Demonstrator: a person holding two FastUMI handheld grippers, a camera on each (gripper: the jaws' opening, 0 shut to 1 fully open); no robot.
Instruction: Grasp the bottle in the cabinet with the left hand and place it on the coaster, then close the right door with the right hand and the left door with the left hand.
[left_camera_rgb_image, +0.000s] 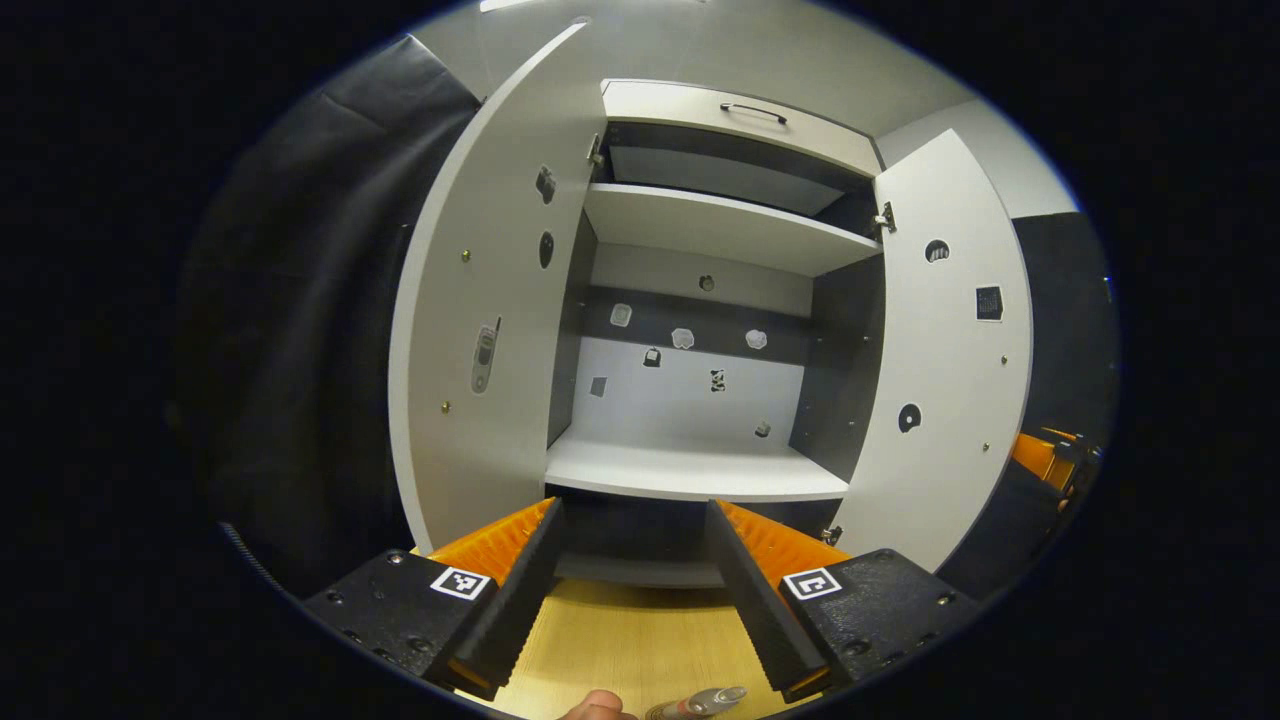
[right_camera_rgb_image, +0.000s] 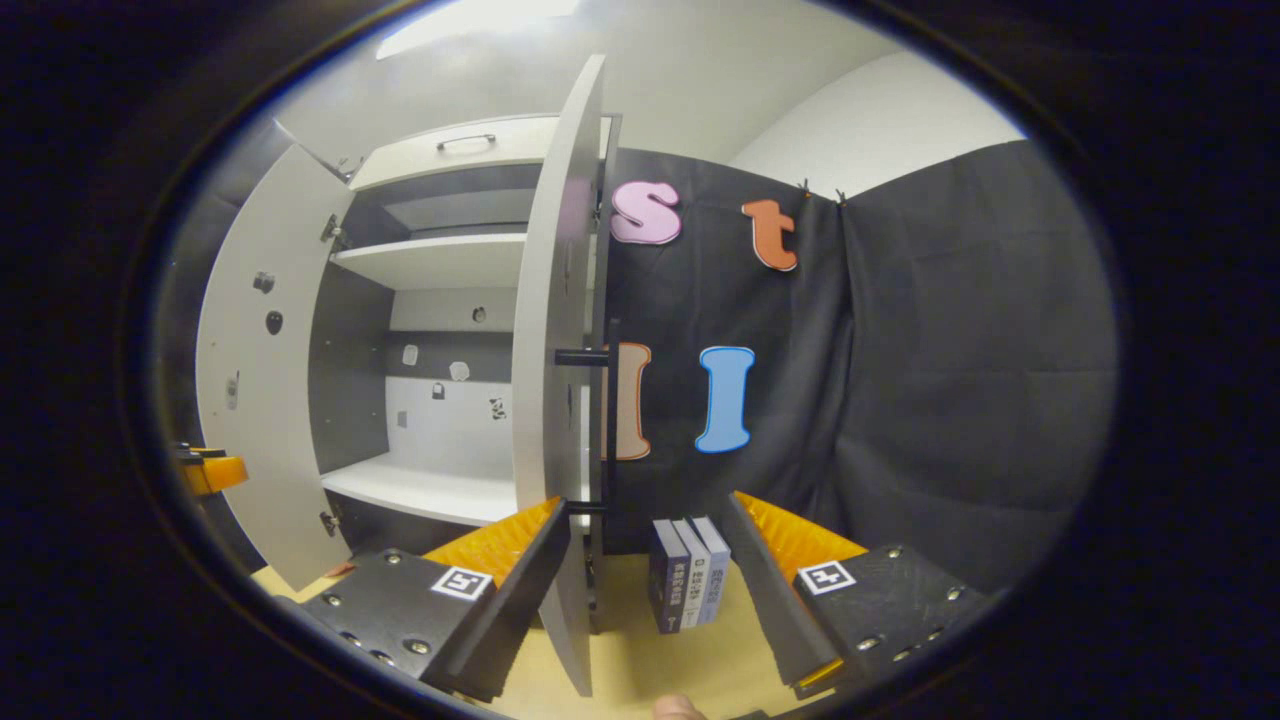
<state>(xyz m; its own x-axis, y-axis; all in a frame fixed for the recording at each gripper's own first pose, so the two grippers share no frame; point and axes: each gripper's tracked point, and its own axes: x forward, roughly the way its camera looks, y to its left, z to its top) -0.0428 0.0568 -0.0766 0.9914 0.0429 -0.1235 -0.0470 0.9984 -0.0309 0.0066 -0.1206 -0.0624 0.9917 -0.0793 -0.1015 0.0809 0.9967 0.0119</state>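
The grey cabinet (left_camera_rgb_image: 700, 470) stands with both doors swung wide and its shelves bare. My left gripper (left_camera_rgb_image: 633, 515) is open in front of the lower shelf, with nothing between its fingers. The top of a silvery bottle (left_camera_rgb_image: 700, 703) pokes in at the bottom edge of the left gripper view, beside a person's fingertip (left_camera_rgb_image: 598, 706). The left door (left_camera_rgb_image: 480, 330) and right door (left_camera_rgb_image: 950, 350) flank the opening. In the right gripper view the right door (right_camera_rgb_image: 550, 350) is edge-on with its black bar handle (right_camera_rgb_image: 610, 430). My right gripper (right_camera_rgb_image: 645, 510) is open, the door's lower edge standing between its fingers, near the left one.
A light wooden tabletop (left_camera_rgb_image: 630, 630) runs up to the cabinet's base. Three books (right_camera_rgb_image: 688, 585) stand upright on it just right of the right door. Black cloth (right_camera_rgb_image: 950, 400) walls the booth. The other gripper shows far off as an orange piece (left_camera_rgb_image: 1045, 455), (right_camera_rgb_image: 210, 470).
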